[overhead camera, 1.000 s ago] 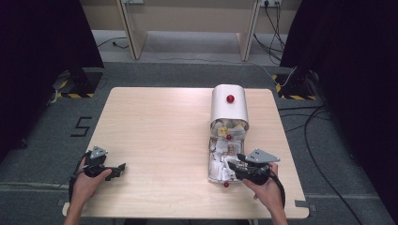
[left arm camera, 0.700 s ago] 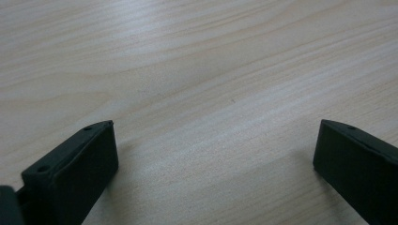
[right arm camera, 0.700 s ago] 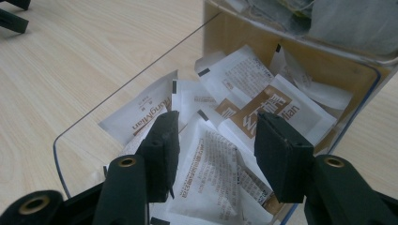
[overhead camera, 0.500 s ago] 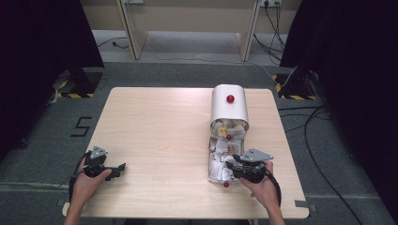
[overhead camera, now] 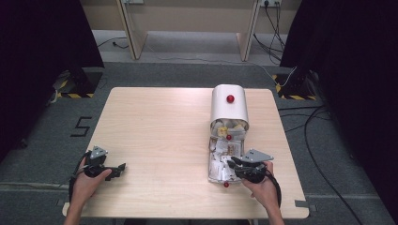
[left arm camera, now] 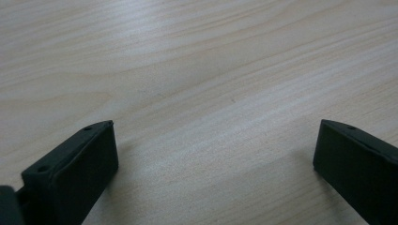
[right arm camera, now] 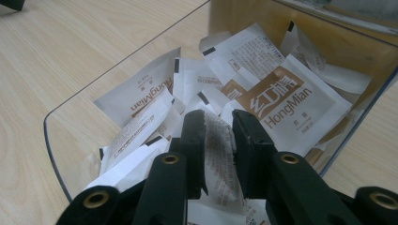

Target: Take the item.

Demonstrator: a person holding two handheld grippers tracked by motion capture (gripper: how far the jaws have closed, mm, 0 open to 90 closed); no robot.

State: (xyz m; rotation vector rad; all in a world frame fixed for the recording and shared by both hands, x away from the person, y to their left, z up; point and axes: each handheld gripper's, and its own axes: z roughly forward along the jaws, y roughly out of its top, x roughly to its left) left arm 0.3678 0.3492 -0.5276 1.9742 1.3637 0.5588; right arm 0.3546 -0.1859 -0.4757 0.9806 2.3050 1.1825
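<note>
The right tool [right arm camera: 218, 117] sits inside the clear plastic tray [right arm camera: 61, 140] of sachets, its two black jaws pressed onto a white paper sachet [right arm camera: 217, 154] printed with small grey text, which stands pinched between them. Around it lie more white-and-brown sachets [right arm camera: 281, 105] marked "HongMian", heaped loosely against each other in the tray.

From the high view, the tray [overhead camera: 212, 161] lies on the right half of the pale wooden desk [overhead camera: 159, 126], its far end running under a white rounded dispenser cover [overhead camera: 228, 108] with a red knob [overhead camera: 230, 99] on top. A second red knob [overhead camera: 228, 137] shows at the mouth of the cover and a third [overhead camera: 226, 184] at the near end of the tray. The right tool [overhead camera: 232, 163] reaches into the near part of the tray from its right side.

The left tool [overhead camera: 123, 167] rests low over the bare desk at the near left corner, well apart from the tray; in the left gripper view its jaws stand wide apart with only wood grain [left arm camera: 211, 93] between them.

Compared with a second ago, the right hand [overhead camera: 263, 185] has shifted only slightly near the tray's end, and the left tool has stayed in place.
</note>
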